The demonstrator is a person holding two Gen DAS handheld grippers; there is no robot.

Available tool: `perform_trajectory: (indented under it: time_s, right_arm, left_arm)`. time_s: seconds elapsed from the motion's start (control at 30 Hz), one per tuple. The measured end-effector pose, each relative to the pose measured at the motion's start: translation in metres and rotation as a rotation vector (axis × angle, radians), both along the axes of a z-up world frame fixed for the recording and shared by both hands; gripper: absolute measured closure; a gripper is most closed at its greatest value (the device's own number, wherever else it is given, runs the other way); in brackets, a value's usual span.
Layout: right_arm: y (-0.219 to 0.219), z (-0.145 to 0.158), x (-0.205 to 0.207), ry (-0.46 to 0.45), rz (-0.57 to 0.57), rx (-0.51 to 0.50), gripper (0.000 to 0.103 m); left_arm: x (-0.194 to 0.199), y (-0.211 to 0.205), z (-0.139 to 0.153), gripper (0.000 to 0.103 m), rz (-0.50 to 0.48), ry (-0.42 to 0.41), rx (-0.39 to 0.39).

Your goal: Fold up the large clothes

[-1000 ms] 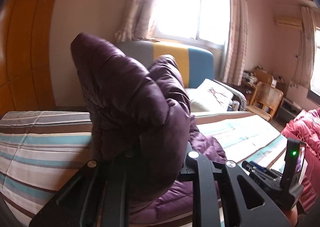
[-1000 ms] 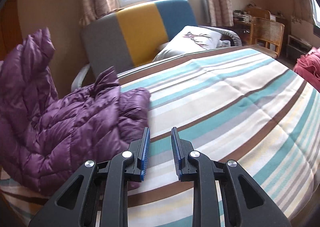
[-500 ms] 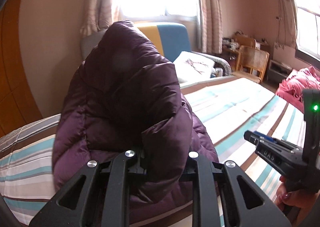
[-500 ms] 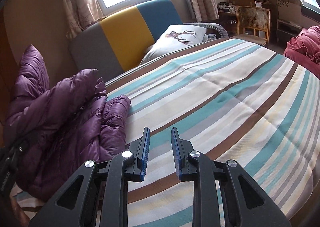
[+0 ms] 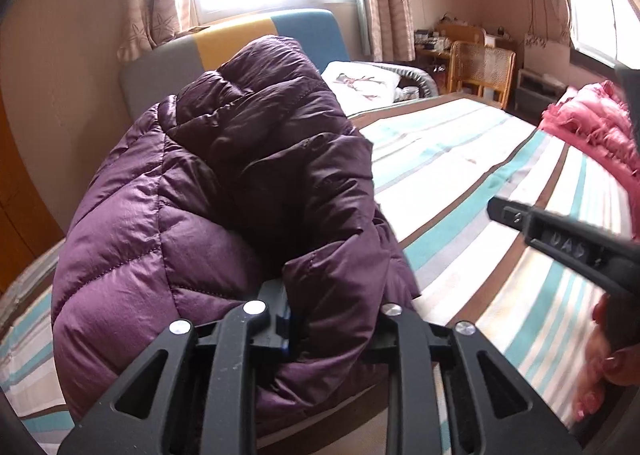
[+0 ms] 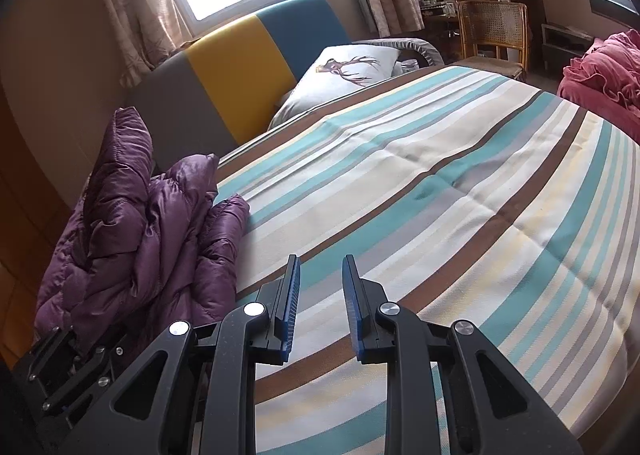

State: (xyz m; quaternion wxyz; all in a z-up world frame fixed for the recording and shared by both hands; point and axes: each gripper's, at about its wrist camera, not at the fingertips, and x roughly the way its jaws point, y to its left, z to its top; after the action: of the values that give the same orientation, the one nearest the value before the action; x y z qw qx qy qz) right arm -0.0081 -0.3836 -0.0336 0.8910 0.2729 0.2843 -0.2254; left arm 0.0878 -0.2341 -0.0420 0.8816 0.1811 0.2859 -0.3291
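Observation:
A purple quilted down jacket is bunched up on the striped bed cover. My left gripper is shut on a fold of the jacket and holds it raised; the fabric hides the fingertips. In the right wrist view the jacket lies heaped at the left edge of the bed, with the left gripper's body under it. My right gripper is open and empty, hovering over the striped cover just right of the jacket. It shows at the right of the left wrist view.
A grey, yellow and blue sofa with a white deer pillow stands behind the bed. A pink quilt lies at the far right. A wicker chair stands by the wall.
My left gripper has swung right and lowered the jacket's raised fold toward the bed. My right gripper has drawn back a little, staying open.

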Motion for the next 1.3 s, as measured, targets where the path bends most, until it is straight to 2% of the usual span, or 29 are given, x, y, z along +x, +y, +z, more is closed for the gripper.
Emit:
perform_trajectory:
  time_s: [0.03,0.1,0.13,0.17,0.3,0.37,0.43,0.53,0.63,0.7,0.77,0.87,0.97,1.17,1.23,1.3]
  right_arm:
    - [0.0,0.0,0.0,0.0,0.001,0.0,0.08]
    - [0.0,0.001,-0.001,-0.002,0.002,0.003,0.08]
    - [0.0,0.001,-0.001,-0.005,0.003,0.004,0.08]
    - [0.0,0.002,-0.001,-0.004,0.004,0.002,0.08]
    - [0.001,0.007,-0.004,-0.007,0.005,-0.013,0.08]
    - [0.003,0.008,-0.005,-0.008,0.009,-0.013,0.08]
    - [0.005,0.009,-0.006,-0.007,0.013,-0.015,0.08]
    - [0.009,0.011,-0.005,-0.006,0.032,-0.017,0.08]
    - [0.016,0.016,-0.002,-0.012,0.06,-0.029,0.08]
    - [0.021,0.02,0.0,-0.015,0.078,-0.04,0.08]
    - [0.025,0.023,0.002,-0.02,0.091,-0.044,0.08]
    - [0.031,0.033,0.006,-0.04,0.121,-0.052,0.08]
    - [0.038,0.051,0.016,-0.07,0.166,-0.066,0.08]
    - [0.075,0.105,0.07,-0.137,0.317,-0.175,0.08]
    - [0.089,0.116,0.097,-0.114,0.365,-0.214,0.08]
    - [0.103,0.118,0.127,-0.053,0.389,-0.271,0.08]
  left_arm:
    - [0.0,0.002,0.003,0.074,-0.004,0.016,-0.017]
    - [-0.003,0.01,0.014,0.057,-0.027,0.068,-0.074]
    - [-0.003,0.016,0.019,0.043,-0.044,0.087,-0.106]
    - [-0.008,0.023,0.027,0.036,-0.061,0.098,-0.153]
    - [-0.028,0.052,0.052,0.03,-0.091,0.058,-0.246]
    - [-0.026,0.07,0.062,0.025,-0.071,0.036,-0.286]
    - [-0.012,0.093,0.068,0.023,-0.005,0.025,-0.331]
    - [0.032,0.137,0.067,0.024,0.198,0.053,-0.383]
    - [0.067,0.164,0.056,0.032,0.345,0.108,-0.411]
    - [0.089,0.167,0.045,0.035,0.365,0.164,-0.401]
    - [0.096,0.156,0.036,0.037,0.314,0.178,-0.339]
    - [0.087,0.124,0.027,0.037,0.218,0.105,-0.233]
    - [0.081,0.115,0.021,0.037,0.189,0.079,-0.186]
    - [0.072,0.118,0.022,0.037,0.182,0.064,-0.175]
    - [0.071,0.12,0.024,0.037,0.186,0.069,-0.177]
    - [0.075,0.119,0.023,0.037,0.19,0.072,-0.175]
